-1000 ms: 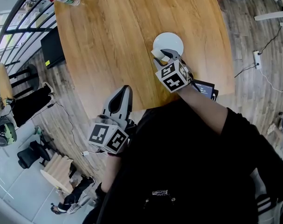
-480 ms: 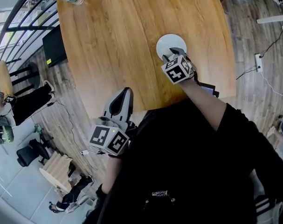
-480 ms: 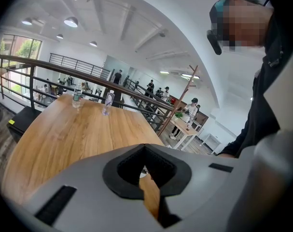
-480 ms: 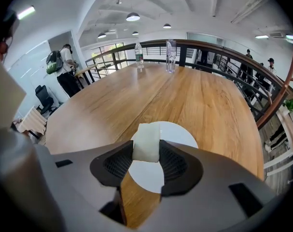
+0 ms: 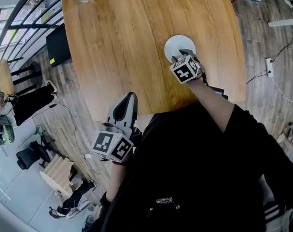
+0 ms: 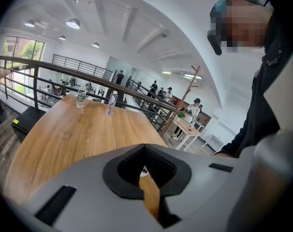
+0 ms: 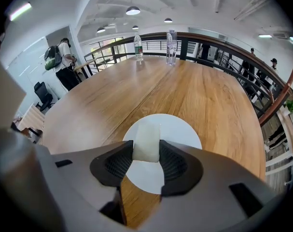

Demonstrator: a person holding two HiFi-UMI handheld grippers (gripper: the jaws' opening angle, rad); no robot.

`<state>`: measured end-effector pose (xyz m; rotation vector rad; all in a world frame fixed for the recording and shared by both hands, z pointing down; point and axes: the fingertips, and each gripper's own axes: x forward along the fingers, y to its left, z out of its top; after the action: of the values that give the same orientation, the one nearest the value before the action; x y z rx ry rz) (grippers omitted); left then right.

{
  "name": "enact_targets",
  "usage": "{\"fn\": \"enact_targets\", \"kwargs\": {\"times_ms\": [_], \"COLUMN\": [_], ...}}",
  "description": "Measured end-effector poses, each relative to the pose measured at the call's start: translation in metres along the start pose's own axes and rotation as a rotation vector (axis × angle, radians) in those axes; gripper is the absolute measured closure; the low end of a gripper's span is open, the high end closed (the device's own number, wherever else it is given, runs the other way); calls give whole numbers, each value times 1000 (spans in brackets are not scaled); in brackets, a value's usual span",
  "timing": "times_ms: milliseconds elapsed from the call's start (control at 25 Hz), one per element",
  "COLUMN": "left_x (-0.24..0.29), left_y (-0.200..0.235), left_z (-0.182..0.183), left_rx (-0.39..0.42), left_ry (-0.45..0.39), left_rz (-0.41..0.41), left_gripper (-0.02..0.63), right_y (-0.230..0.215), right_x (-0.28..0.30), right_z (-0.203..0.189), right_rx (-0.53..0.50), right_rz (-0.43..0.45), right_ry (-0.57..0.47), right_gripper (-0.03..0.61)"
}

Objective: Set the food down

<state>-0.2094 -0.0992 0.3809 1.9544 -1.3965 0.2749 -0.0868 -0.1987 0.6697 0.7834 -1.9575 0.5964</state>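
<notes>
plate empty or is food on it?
Empty. The plate is bare; the food block is clamped in the right gripper, over it.

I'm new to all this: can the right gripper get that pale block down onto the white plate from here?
Probably yes: the right gripper holds the pale block over the white plate, with nothing between them.

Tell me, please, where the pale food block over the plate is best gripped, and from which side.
Grip its two straight, parallel sides near the end closest to you, coming steeply from above. The food block is rectangular, so flat jaws seat squarely on it. The right gripper holds it this way over the white plate.
</notes>
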Motion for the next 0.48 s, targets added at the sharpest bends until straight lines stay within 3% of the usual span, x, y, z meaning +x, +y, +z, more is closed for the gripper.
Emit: {"fn": "enact_targets", "kwargs": {"times_ms": [480], "left_x": [-3], "left_y": [2], "left_z": [-2], "left_rx": [-14], "left_ry": [-9], "left_rz": [12], "left_gripper": [614], "right_y": [-5], "right_x": [14], "right_z": [-8], "right_rx": [-5], "right_rz": [-2], "right_ry": [45], "right_gripper": [400]}}
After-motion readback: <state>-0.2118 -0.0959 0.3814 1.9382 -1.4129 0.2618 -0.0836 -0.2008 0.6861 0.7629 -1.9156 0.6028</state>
